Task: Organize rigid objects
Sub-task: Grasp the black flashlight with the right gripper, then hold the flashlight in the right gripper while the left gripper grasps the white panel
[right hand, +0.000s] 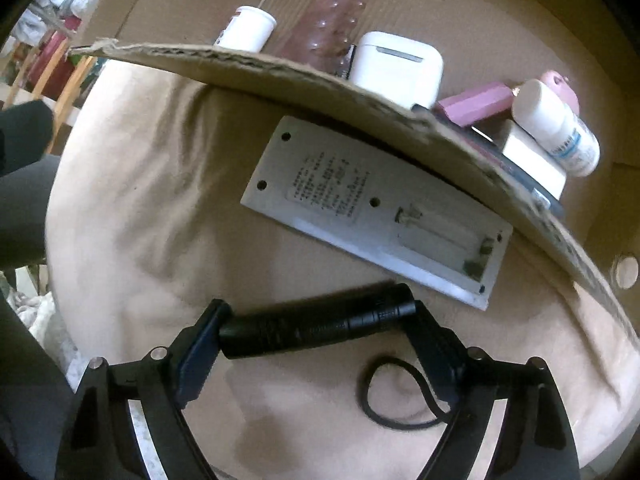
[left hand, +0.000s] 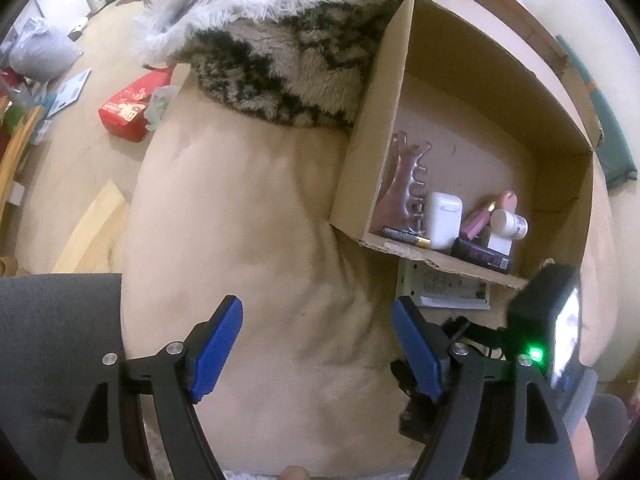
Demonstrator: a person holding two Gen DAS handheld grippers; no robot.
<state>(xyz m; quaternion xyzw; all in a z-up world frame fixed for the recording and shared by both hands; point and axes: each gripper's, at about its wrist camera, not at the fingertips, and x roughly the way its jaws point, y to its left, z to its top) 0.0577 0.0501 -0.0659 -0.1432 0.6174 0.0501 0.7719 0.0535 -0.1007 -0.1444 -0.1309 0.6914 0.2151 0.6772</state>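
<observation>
A black flashlight (right hand: 312, 326) lies crosswise on the beige cushion (right hand: 160, 200). My right gripper (right hand: 316, 312) points down over it, and each end of the flashlight meets a pad. The flashlight's black cord loop (right hand: 400, 396) trails below. A white flat remote-like device (right hand: 372, 208) lies face down, half under the flap of the cardboard box (right hand: 280, 76). The box (left hand: 480, 80) holds a pink hair claw (left hand: 404, 184), a white case (left hand: 444, 220), a battery (left hand: 404, 237) and a white bottle (left hand: 510, 224). My left gripper (left hand: 316, 308) hangs open over bare cushion.
A furry patterned garment (left hand: 280, 40) covers the cushion's far end beside the box. A red package (left hand: 132, 108) and a wooden board (left hand: 92, 232) lie on the floor at left. Grey fabric (left hand: 56, 340) fills the lower left. The right hand's black unit (left hand: 552, 320) shows a green light.
</observation>
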